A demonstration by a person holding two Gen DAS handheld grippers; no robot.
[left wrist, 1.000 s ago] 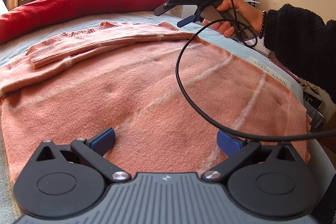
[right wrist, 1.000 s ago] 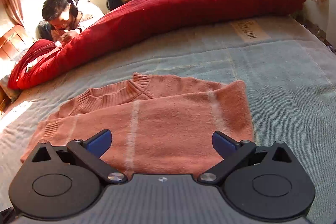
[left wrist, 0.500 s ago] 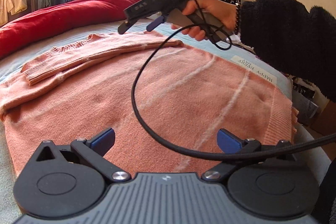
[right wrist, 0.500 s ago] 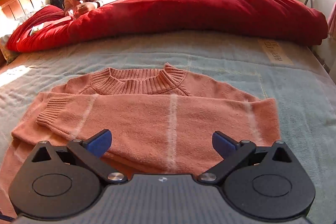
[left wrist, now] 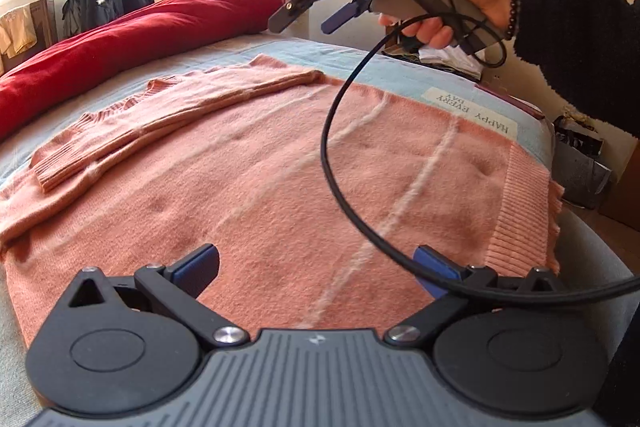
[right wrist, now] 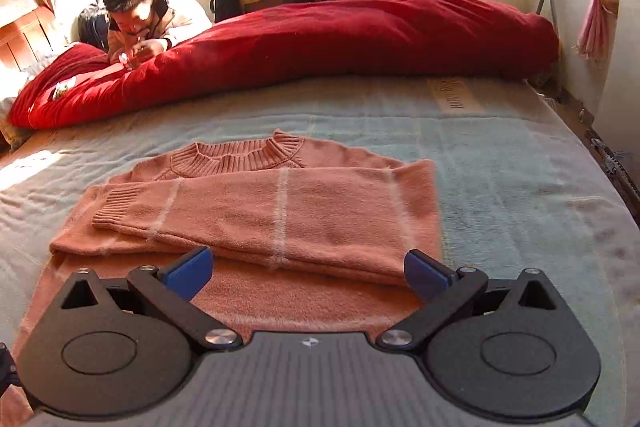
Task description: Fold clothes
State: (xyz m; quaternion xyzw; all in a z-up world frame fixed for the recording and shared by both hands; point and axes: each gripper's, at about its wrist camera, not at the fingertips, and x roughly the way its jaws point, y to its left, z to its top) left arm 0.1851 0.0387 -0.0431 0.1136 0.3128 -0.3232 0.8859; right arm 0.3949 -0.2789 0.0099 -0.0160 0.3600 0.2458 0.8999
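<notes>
Both claws gape wide, nothing between their fingers. In the left wrist view a black cable [left wrist: 340,163] loops from the upper right down across the right fingertip, barring the lower right above the pink sweater [left wrist: 280,167]. In the right wrist view, bare bed [right wrist: 520,187] lies open at the frame's right; the red duvet [right wrist: 320,39] walls the upper edge, perhaps touching the far wall.

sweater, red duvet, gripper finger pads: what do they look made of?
Sweater: soft fuzzy knit, probably wool or acrylic; ribbed collar and cuff, hazy pale stripes.
Red duvet: plush matte fabric over padding, likely fleece or velvet; puffy, without shine.
Pads of the right gripper: smooth blue, rubber or plastic, can't tell which; arms look like matte black plastic.
</notes>
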